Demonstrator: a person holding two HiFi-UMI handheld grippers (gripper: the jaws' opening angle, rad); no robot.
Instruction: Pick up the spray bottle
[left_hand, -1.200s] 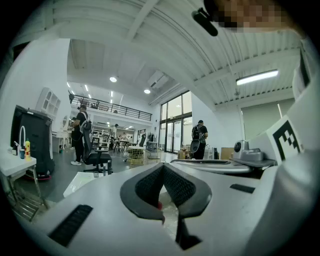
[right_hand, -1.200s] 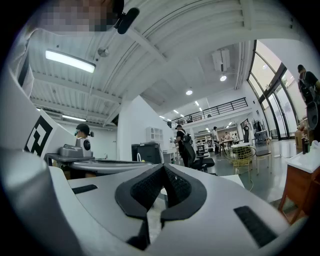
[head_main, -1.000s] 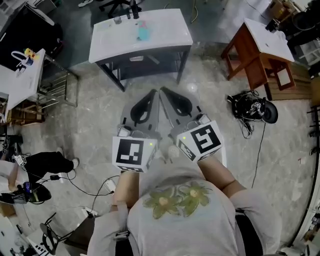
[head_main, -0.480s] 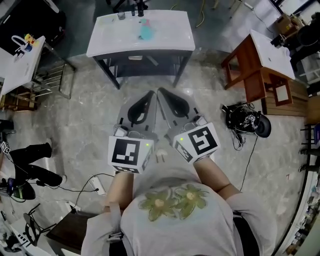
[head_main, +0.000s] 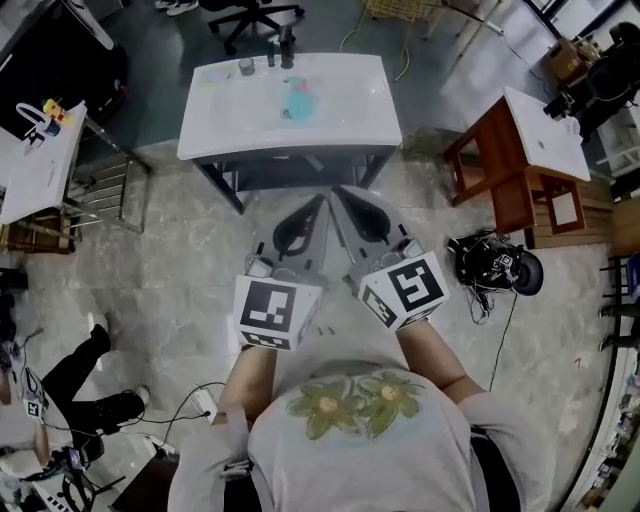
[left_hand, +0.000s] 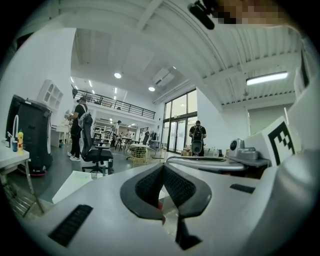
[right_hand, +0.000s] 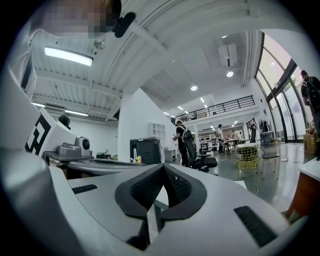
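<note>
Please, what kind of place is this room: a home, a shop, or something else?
Most likely a large open workshop or lab hall, not a home. It has a high ceiling with a railed upper gallery. An office chair and a white table stand on a bare stone floor.

Your left gripper (left_hand: 163, 167) has its jaws tip to tip, nothing between them. Beyond them there's a black chair (left_hand: 97, 156), with a person (left_hand: 79, 127) standing just left of the chair and a basket (left_hand: 140, 154) to its right.
</note>
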